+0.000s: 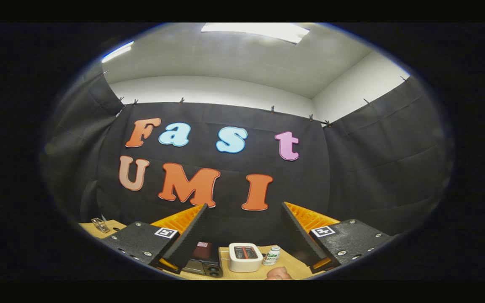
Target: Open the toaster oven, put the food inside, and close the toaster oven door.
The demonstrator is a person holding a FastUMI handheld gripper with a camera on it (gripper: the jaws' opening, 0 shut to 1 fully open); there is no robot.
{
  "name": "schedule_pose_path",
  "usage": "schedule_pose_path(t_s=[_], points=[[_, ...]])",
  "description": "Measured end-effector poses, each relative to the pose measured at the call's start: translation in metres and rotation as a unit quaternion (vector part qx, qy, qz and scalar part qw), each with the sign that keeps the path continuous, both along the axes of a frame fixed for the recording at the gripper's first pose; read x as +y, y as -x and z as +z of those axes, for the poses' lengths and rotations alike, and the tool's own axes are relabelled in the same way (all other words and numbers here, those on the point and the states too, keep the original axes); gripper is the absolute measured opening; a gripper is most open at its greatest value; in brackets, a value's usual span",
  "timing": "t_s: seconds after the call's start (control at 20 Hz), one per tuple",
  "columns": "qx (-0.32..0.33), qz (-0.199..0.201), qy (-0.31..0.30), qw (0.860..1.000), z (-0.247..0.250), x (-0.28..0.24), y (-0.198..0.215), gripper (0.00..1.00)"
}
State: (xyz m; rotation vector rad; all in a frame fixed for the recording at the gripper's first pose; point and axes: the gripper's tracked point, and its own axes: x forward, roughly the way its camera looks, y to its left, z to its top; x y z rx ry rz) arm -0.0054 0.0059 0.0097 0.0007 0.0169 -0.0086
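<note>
My gripper [244, 205] is held high above the wooden table [293, 269], open, with its fingers wide apart and nothing between them. Far below, between the fingers, stands the dark toaster oven [203, 257]. It has a glass front and knobs at its near corner, and its left side is hidden behind my left finger [192, 231]. I cannot tell from here how its door stands. A pinkish rounded piece [279, 274], possibly the food, lies nearer on the table and is mostly cut off.
A white two-slot toaster [245, 256] stands just right of the toaster oven. A small white bottle with a green label [272, 255] is beside it. A small metal object [99, 224] lies at the table's far left. Black cloth walls close in the booth.
</note>
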Motion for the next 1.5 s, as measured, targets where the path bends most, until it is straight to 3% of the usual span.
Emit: schedule_pose_path(t_s=[0.5, 0.95, 1.5], points=[[0.016, 0.027, 0.003, 1.0, -0.013, 0.03, -0.003, 0.99], [0.076, 0.091, -0.004, 0.993, -0.07, 0.094, -0.005, 0.99], [0.209, 0.196, -0.032, 0.957, -0.189, 0.212, 0.005, 1.0]])
